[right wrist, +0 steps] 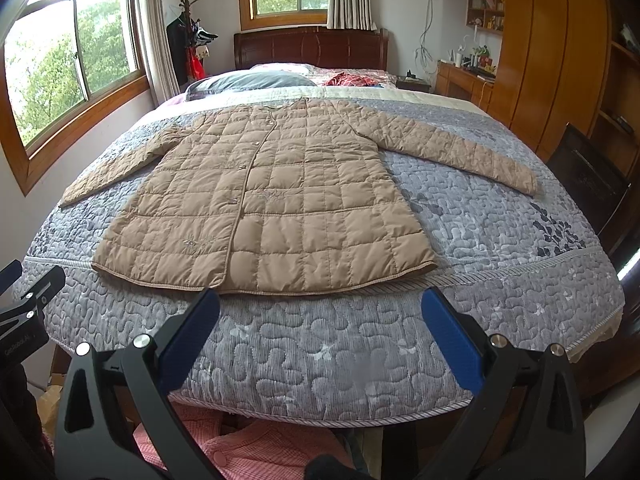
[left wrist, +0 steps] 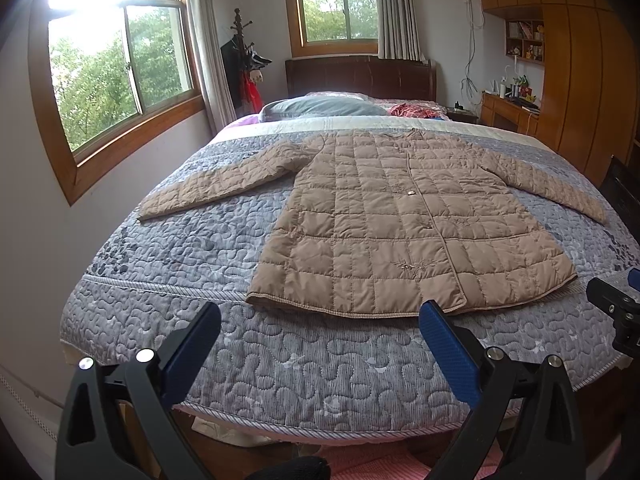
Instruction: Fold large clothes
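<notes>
Your left gripper (left wrist: pixel 320 332) and right gripper (right wrist: pixel 320 316) both gape wide, empty; the coat (left wrist: pixel 404 220) lies flat on the bed (left wrist: pixel 320 376), hem nearest at 12 o'clock, collar away, sleeves spread sideways

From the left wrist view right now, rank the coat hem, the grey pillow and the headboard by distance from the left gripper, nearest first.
1. Coat hem, just ahead of the open left gripper at the bed's foot.
2. Grey pillow, beyond the coat's collar, slightly left.
3. Headboard, farthest, under the far window.
</notes>
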`<state>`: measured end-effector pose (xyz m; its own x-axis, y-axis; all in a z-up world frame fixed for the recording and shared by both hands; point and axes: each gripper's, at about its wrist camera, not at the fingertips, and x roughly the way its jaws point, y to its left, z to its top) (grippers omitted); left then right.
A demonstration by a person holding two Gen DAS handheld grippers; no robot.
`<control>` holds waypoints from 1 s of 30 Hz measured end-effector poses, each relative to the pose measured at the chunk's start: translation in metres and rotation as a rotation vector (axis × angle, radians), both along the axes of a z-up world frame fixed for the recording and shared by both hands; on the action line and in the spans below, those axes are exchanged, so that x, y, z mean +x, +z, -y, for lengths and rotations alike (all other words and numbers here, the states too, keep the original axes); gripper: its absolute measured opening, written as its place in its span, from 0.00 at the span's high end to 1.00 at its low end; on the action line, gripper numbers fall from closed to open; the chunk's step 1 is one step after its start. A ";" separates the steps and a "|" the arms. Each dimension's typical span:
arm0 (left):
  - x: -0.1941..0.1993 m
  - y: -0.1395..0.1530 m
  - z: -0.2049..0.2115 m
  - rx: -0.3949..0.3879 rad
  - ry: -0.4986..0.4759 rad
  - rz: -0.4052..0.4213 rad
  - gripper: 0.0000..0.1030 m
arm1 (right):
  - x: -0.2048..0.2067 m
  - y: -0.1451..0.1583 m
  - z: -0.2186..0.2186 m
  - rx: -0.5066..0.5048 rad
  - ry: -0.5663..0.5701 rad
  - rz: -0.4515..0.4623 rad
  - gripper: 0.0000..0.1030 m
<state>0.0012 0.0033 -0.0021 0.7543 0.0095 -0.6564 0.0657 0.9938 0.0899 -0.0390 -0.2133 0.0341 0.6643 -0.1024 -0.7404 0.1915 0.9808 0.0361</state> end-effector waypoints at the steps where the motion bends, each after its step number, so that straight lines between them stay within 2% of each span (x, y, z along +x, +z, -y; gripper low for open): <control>1: 0.001 -0.001 0.000 -0.001 0.002 -0.001 0.04 | -0.001 -0.002 0.000 -0.001 0.000 0.000 0.03; 30: 0.001 -0.002 -0.001 0.000 0.003 0.000 0.04 | 0.001 -0.003 -0.003 -0.001 0.004 -0.002 0.03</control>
<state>0.0018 0.0039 -0.0040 0.7543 0.0116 -0.6565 0.0629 0.9940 0.0898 -0.0379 -0.2104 0.0308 0.6630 -0.1007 -0.7418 0.1875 0.9817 0.0342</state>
